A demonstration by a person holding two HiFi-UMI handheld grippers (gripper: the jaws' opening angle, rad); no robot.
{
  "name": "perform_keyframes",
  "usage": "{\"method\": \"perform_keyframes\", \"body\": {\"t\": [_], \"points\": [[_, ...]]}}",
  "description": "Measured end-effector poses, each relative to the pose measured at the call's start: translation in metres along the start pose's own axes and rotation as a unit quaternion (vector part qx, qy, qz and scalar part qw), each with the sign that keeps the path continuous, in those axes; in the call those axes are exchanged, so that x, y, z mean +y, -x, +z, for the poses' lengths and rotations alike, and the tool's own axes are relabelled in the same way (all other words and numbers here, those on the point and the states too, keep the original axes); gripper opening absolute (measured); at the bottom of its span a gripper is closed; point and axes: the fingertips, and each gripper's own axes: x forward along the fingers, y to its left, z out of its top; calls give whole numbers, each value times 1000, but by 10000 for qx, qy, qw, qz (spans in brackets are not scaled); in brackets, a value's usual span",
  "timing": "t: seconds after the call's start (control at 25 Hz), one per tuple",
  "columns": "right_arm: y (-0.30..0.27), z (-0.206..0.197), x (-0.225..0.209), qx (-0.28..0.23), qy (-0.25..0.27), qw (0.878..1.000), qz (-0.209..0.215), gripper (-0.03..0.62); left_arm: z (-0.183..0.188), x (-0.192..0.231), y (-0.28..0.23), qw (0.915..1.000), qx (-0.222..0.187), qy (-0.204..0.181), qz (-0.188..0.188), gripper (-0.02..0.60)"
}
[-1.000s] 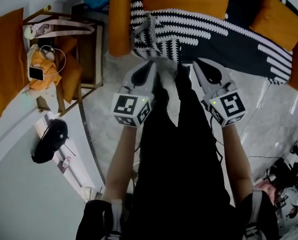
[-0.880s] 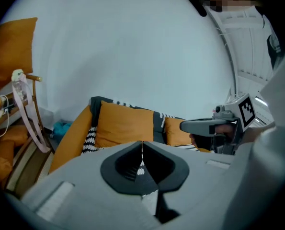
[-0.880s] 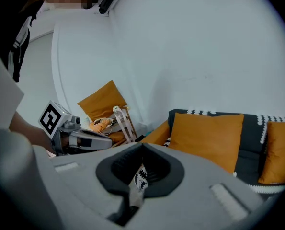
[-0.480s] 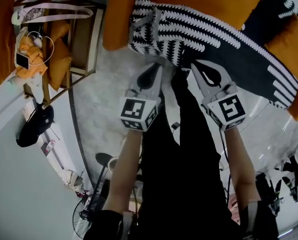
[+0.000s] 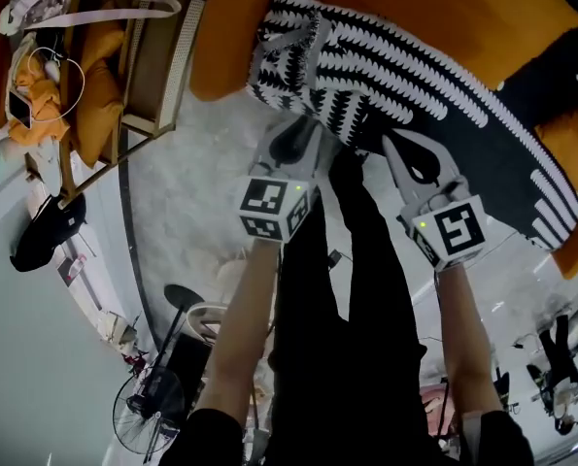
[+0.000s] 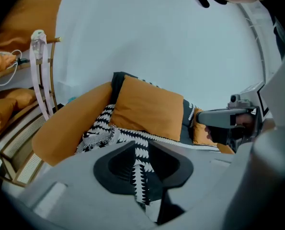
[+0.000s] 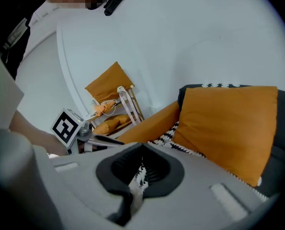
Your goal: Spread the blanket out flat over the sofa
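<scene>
The black-and-white blanket (image 5: pixel 395 71) lay along the sofa (image 5: pixel 225 37) seat, its hem over the front edge and bunched near the left arm. The left hand-held gripper (image 5: pixel 303 129) was opening with a fold between its jaws, while the right hand-held gripper (image 5: pixel 397 146) pinched the hem. This looked like the release step. Next, the bunched corner likely needed smoothing.

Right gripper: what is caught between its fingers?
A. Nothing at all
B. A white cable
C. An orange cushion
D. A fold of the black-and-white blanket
D: in the right gripper view, the right gripper has its dark fingers closed on a strip of the black-and-white blanket.
</scene>
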Motion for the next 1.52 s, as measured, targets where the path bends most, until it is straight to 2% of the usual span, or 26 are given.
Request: {"method": "perform_keyframes", "body": {"t": [0.16, 0.44, 0.64, 0.8, 0.96, 1.16, 1.36, 1.52], "points": [[-24, -13, -15, 119, 1, 9999, 68, 2, -21, 23, -30, 9997, 179, 22, 134, 101], [-45, -12, -25, 349, 77, 9994, -3, 3, -44, 62, -75, 9982, 511, -133, 292, 150], [-55, -32, -37, 423, 5, 9991, -32, 2, -65, 83, -110, 9966, 700, -223, 362, 160], [-61, -40, -41, 554, 34, 9985, 33, 2, -79, 105, -128, 9931, 945, -335, 612, 180], [-65, -42, -41, 678, 50, 9977, 67, 3, -84, 111, -141, 9926, 1060, -245, 536, 196], [-70, -49, -39, 719, 45, 9973, 164, 3, -87, 110, -156, 9890, 1249, -648, 449, 180], [-73, -57, -36, 737, -51, 9971, 206, 2, -95, 104, -165, 9873, 1337, -781, 363, 129], [-69, -58, -28, 788, -108, 9966, 232, 3, -92, 104, -160, 9869, 1342, -767, 457, 84]]}}
